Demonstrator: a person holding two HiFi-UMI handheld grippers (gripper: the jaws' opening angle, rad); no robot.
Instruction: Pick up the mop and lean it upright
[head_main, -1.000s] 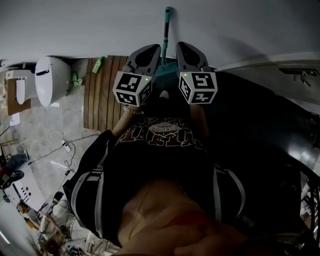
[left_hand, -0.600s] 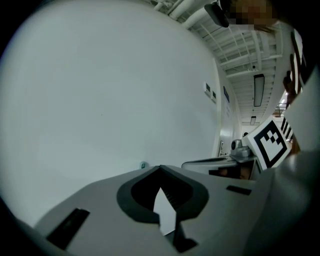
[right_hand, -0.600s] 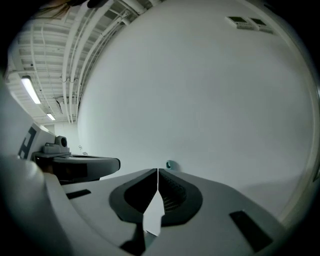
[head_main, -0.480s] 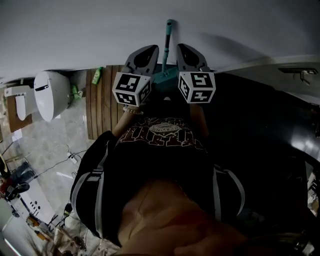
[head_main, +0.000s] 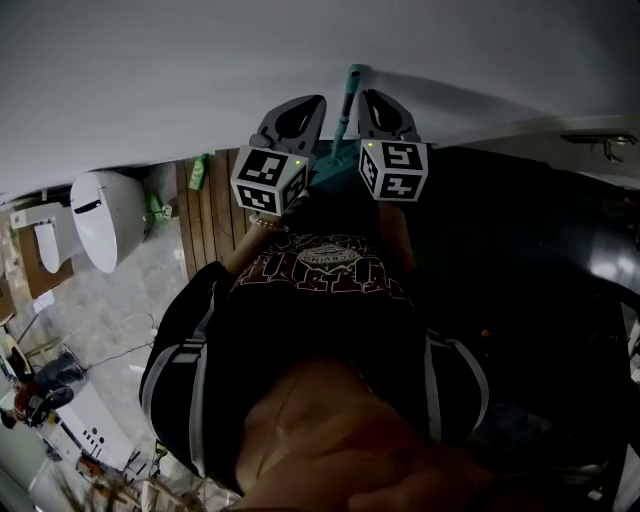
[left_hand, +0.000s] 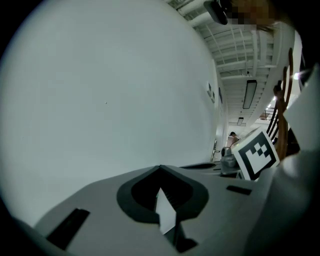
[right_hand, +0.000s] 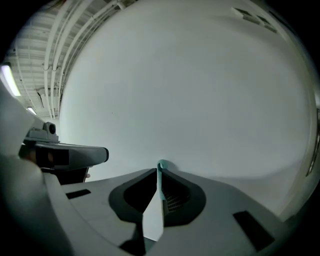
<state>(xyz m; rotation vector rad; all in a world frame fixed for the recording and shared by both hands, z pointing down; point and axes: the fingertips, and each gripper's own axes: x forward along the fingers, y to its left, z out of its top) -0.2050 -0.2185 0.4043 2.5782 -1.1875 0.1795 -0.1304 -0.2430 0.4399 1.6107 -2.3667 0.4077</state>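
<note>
- Head view: finds left gripper (head_main: 298, 102) and right gripper (head_main: 374, 96) raised side by side, close to the far wall (head_main: 180, 70).
- Finds the teal mop (head_main: 342, 112) upright between them, with its handle tip up at the wall and its head low behind the marker cubes; cannot tell whether tip and wall touch.
- Right gripper view: reads jaws closed on the mop handle, with the teal tip poking just past them.
- Left gripper view: reads jaws closed together with nothing between, pointing at bare wall.
- Left on the floor: toilet (head_main: 105, 215) beside wooden slats (head_main: 210, 205).
</note>
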